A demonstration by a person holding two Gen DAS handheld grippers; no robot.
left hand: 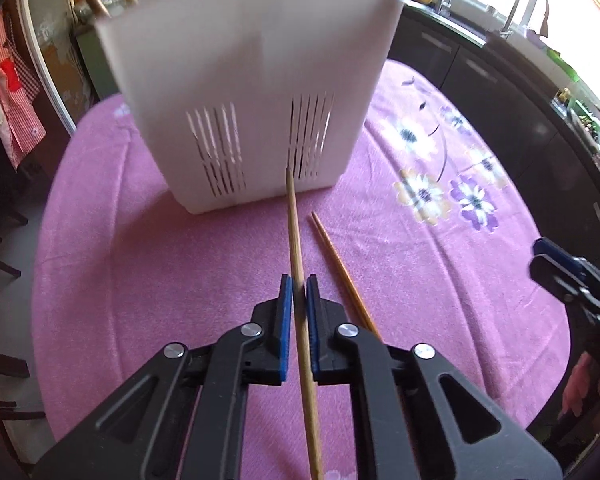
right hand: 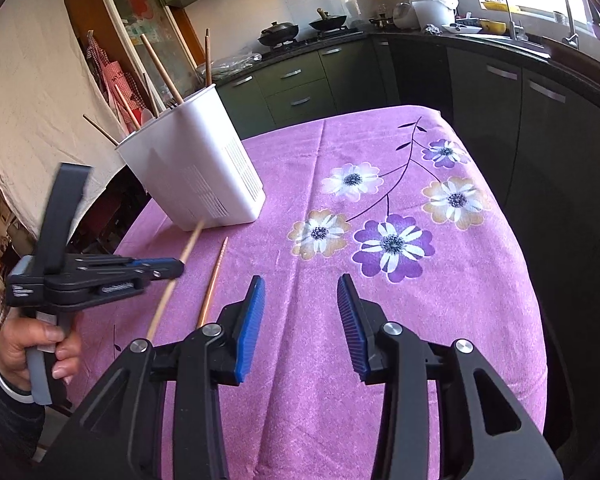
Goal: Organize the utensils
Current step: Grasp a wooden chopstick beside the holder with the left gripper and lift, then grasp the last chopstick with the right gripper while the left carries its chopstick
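My left gripper (left hand: pixel 299 286) is shut on a light wooden chopstick (left hand: pixel 296 236), held above the table with its tip pointing at the base of the white utensil holder (left hand: pixel 244 92). The same gripper (right hand: pixel 172 268), chopstick (right hand: pixel 176 276) and holder (right hand: pixel 204 168) show in the right wrist view. A darker chopstick (left hand: pixel 340 264) lies on the pink tablecloth just right of the held one; it also shows in the right wrist view (right hand: pixel 212 284). Several chopsticks stand in the holder. My right gripper (right hand: pixel 300 308) is open and empty over the cloth.
The pink flowered tablecloth (right hand: pixel 380 320) covers the round table. Dark kitchen cabinets (right hand: pixel 520 120) and a sink counter run behind and to the right. Cloths hang at the left (right hand: pixel 32 92).
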